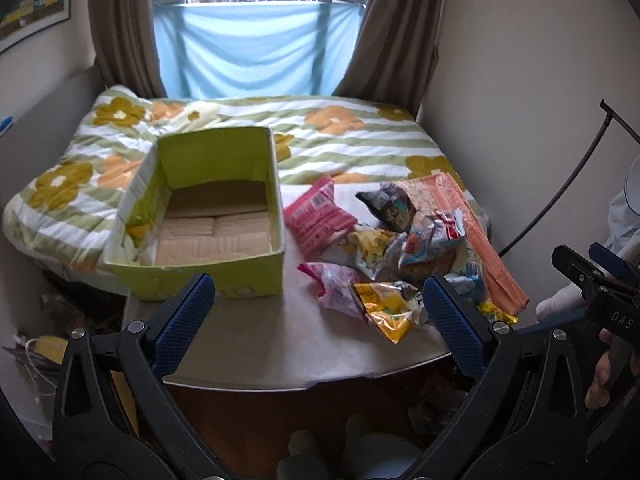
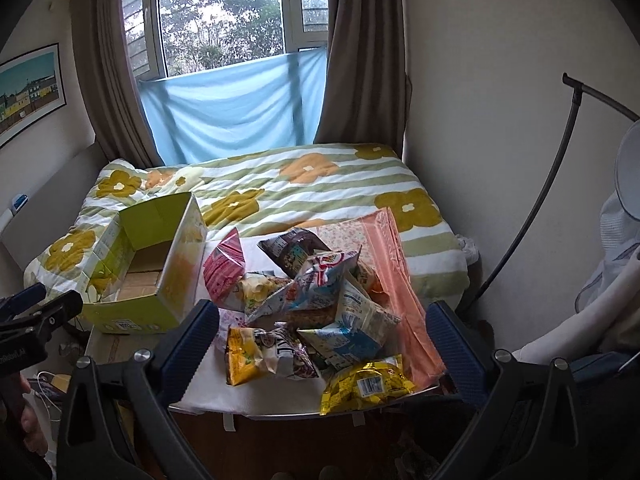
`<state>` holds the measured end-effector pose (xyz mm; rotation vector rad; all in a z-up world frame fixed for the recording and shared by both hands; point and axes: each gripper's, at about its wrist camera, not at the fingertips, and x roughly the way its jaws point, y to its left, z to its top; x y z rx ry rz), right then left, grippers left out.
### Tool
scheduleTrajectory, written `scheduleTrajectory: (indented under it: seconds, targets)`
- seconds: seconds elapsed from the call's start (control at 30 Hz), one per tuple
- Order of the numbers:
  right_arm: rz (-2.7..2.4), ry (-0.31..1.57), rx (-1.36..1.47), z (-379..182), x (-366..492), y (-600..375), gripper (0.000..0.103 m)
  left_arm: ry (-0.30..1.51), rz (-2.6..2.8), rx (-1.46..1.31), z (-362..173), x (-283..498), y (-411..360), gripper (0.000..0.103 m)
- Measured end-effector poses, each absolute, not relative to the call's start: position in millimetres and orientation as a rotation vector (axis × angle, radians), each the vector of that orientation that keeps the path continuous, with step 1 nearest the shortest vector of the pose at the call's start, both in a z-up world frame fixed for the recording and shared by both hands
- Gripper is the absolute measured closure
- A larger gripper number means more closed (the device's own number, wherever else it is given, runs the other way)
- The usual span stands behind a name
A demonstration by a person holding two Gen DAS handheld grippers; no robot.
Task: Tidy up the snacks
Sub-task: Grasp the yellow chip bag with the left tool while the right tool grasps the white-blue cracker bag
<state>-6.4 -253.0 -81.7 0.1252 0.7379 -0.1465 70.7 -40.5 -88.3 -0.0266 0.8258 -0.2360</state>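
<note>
Bench (image 1: 248, 344): pale top, set against a bed with flowered quilt (image 1: 352, 136). Green cardboard box (image 1: 224, 276), lid off, interior bare cardboard, stands at the bench's left. Snack packets (image 2: 316, 312), heaped just right of the box: pink packet (image 1: 320, 216), dark packet (image 1: 390, 204), yellow packet (image 2: 366, 384) at the near edge. Left claw (image 1: 320, 320): spread wide, holding nothing, above the near edge. Right claw (image 2: 320, 344): spread wide, holding nothing, facing the heap.

Both tongs are alike: the left tongs (image 1: 318, 316) and right tongs (image 2: 322, 344) have black triangular-cutout arms, silver pivot screws and blue textured pads (image 1: 182, 322). Bare fingers (image 1: 600, 376) grip a black handle marked "DAS".
</note>
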Motion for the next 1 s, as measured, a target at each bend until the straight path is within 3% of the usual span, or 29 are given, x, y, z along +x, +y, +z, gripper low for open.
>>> scheduleTrajectory:
  seconds: [0.33,0.67,1.0]
  targets:
    - [-0.027,0.928,0.161,-167,48,-311,0.000,1.090,-0.270,-0.074,-183,116,-121,0.000]
    - [0.111,1.137,0.460,-258,96,-351,0.000,1.237,-0.209,-0.137,-256,139,-166,0.003]
    - [0.175,1.190,0.462,-281,118,-345,0.000,1.269,-0.134,-0.137,-286,155,-182,0.004]
